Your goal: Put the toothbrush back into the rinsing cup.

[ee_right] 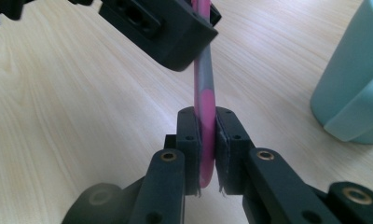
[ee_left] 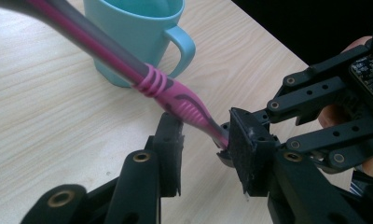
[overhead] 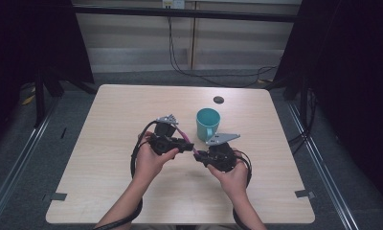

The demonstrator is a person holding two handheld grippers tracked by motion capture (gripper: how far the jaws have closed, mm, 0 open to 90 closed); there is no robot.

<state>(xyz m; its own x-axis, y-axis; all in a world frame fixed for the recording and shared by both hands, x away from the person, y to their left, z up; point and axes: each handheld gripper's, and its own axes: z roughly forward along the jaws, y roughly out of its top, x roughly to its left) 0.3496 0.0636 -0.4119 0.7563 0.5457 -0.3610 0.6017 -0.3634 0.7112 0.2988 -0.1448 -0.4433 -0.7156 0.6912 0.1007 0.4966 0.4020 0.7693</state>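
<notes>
Pink-and-grey toothbrush (ee_left: pixel 173 95): spans the gap between your two tongs, raised off the desk (overhead: pixel 113 124), just in front of the teal mug (overhead: pixel 208 123).
Likely purpose: a hand-over; the two-point span keeps the handle steady while one tool takes over from the other.
Right tongs (ee_right: pixel 208 154): jaws pressed together on the pink end of the handle, which stands upright between the pads.
Left tongs (ee_left: pixel 205 154): jaws apart, set either side of the handle; in the left gripper view one pad lies at the ribbed pink grip, the other stands clear.
Left contact: in the right gripper view the left tool's block overlaps the handle; you cannot tell how firm the contact is.
Mug: upright, handle toward your right, apart from both tools.
Judgement: your right grip bears the load.
</notes>
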